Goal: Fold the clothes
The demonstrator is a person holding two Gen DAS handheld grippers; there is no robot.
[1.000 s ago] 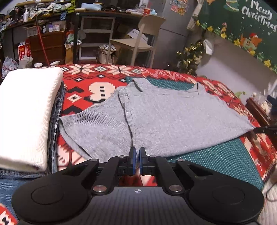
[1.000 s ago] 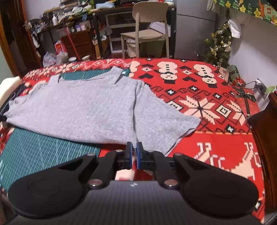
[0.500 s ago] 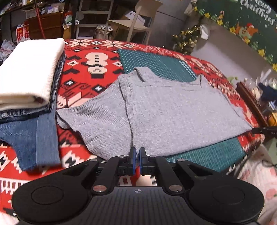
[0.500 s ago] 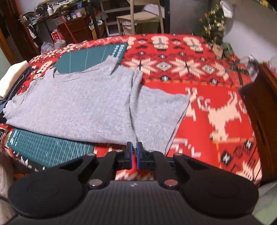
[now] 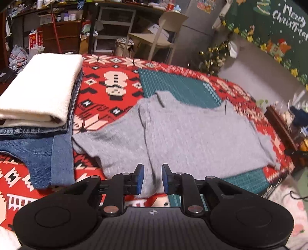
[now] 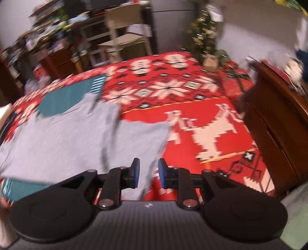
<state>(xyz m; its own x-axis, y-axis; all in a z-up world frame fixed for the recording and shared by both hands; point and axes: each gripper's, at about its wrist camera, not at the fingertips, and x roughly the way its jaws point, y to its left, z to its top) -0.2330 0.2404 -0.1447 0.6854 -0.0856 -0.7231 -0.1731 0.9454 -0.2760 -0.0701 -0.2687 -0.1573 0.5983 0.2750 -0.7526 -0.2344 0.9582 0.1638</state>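
"Merry Christmas" banner [image 5: 288, 17] legible at 1 o'clock. Clenched half a second ago, left tongs [image 5: 152, 177] and right tongs [image 6: 147, 172] now released, empty, poised level above near hem of grey sweater [image 5: 192, 138], spread flat on bed [image 5: 107, 84]. Folded pile [image 5: 38, 90] at 10 o'clock.

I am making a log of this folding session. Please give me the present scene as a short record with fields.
surface: red patterned blanket with a green cutting mat on it
garment: grey top, spread flat, partly on the mat
left gripper: jaws open at the top's near hem
right gripper: jaws open at the near hem
already folded: white knit on top of jeans
image quality: right view blurred
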